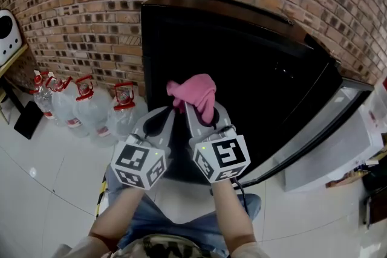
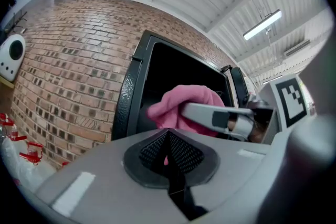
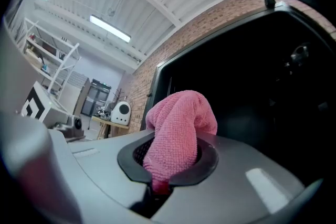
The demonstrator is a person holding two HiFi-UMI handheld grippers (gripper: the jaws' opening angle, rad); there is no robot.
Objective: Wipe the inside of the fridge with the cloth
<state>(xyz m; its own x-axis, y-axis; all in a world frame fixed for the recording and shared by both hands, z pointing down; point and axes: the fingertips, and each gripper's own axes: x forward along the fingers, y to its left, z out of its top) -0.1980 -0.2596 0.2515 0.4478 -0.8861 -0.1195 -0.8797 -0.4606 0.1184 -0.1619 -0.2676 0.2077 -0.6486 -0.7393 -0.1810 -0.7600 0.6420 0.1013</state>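
A black fridge [image 1: 260,75] stands against the brick wall with its door swung open to the right; its inside looks dark. My right gripper [image 1: 199,112] is shut on a pink cloth [image 1: 195,93], which bunches up above the jaws in front of the opening. The cloth [image 3: 178,134] fills the jaws in the right gripper view. My left gripper [image 1: 158,122] hangs just left of it, jaws shut with nothing between them. In the left gripper view the cloth [image 2: 181,105] and the right gripper sit ahead, before the fridge [image 2: 157,76].
Several large water bottles [image 1: 91,109] with red caps stand on the floor left of the fridge, by the brick wall [image 1: 78,15]. The open fridge door [image 1: 326,136] reaches out to the right, with a white box [image 1: 369,118] beyond it. White tiled floor [image 1: 42,190] lies below.
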